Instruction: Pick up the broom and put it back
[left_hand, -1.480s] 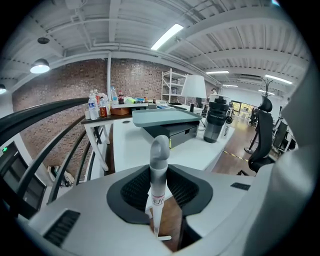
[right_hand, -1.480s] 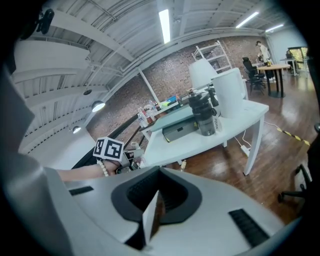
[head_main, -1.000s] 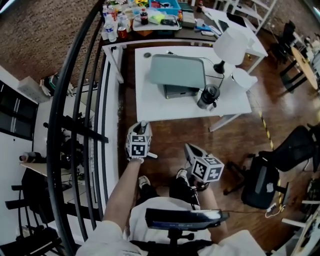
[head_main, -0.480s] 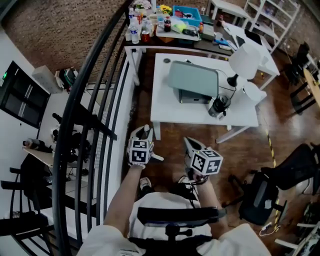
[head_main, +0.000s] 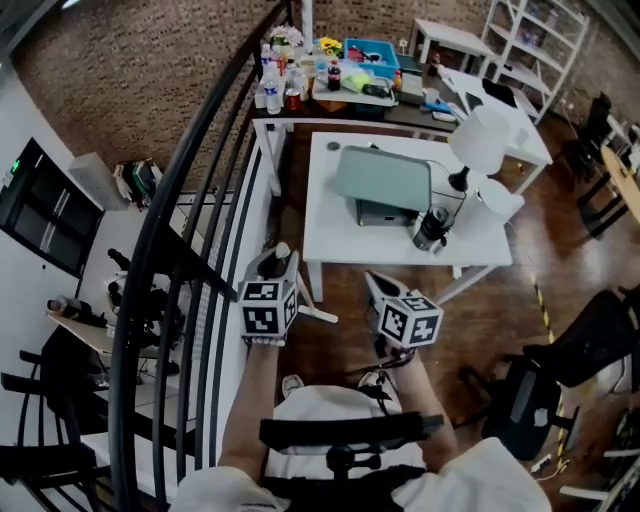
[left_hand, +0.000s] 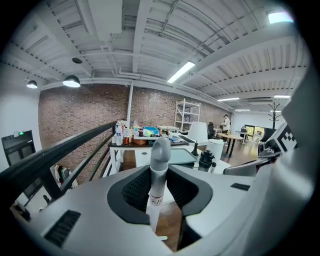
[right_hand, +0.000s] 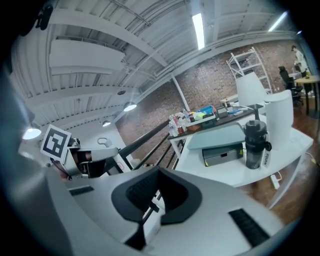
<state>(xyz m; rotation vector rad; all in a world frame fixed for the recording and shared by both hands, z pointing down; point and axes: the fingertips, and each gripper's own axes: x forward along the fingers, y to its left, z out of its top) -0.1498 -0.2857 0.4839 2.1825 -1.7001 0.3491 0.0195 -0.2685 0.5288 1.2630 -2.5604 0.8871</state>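
- Head view: the left tool (head_main: 272, 270), lower centre-left of the frame, has the broom (head_main: 280, 252) by its upper end, and the grey tip pokes out past the jaws. The right tool (head_main: 378, 288) sits just to the right, apart from the broom. The white worktop (head_main: 330, 215) is at upper centre and the black railing (head_main: 190, 200) curves down the left side. The brush end is out of sight.
- Left gripper view: the jaws are about half spread, with the pads pressed on the white shaft. It stands upright mid-frame, with the grey cap (left_hand: 161, 149) above the pads and a small label (left_hand: 156, 201) just below them.
- Right gripper view: the jaws are partly apart and nothing is gripped. The gap shows only a white patch and a thin dark bar of background. The left tool is at far left and the worktop at right.
- Progress, as I judge it: the pick-up looks done, with the broom carried in the left tool alone. The putting back is still to do. No view shows a rack, hook or corner to return it to, so I cannot tell how near that is.
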